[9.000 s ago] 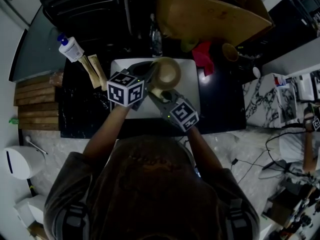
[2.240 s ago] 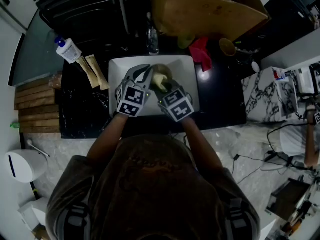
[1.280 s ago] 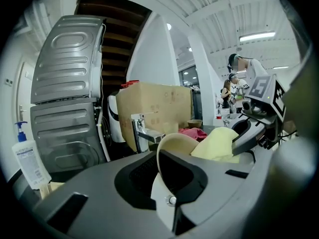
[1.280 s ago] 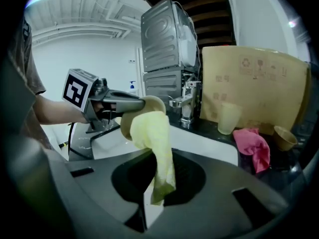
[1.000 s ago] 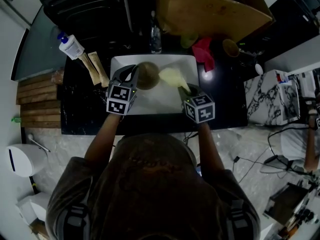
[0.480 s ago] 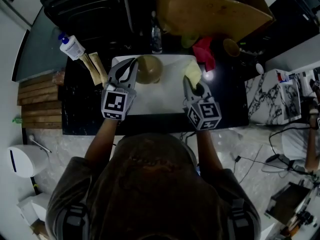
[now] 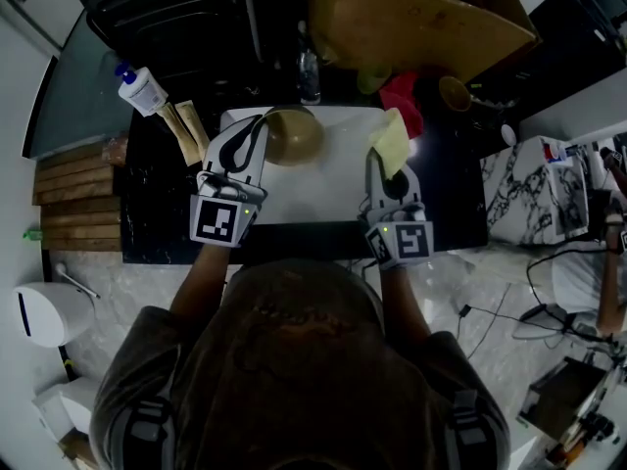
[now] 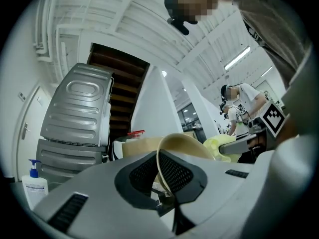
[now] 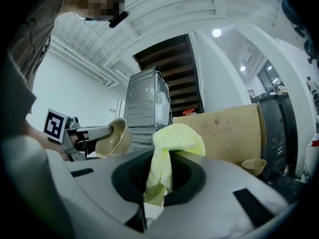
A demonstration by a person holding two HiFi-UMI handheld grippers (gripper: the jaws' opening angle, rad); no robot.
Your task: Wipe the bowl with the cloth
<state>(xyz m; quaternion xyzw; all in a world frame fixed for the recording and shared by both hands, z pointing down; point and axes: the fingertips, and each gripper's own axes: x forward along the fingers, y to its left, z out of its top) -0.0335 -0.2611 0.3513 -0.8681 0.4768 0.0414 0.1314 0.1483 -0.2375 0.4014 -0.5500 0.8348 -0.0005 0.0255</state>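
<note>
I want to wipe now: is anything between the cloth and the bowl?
Nothing visible. The right gripper holds the cloth, the left gripper holds the bowl, with only open space between them.

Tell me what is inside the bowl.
The visible part of the bowl is empty; its wall hides the bottom. The cloth is apart, in the right gripper.

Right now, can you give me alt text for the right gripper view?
The right gripper is shut on a pale yellow-green cloth that bunches up above its jaws. To the left, the left gripper holds a tan bowl by its rim; a cardboard box stands behind.
</note>
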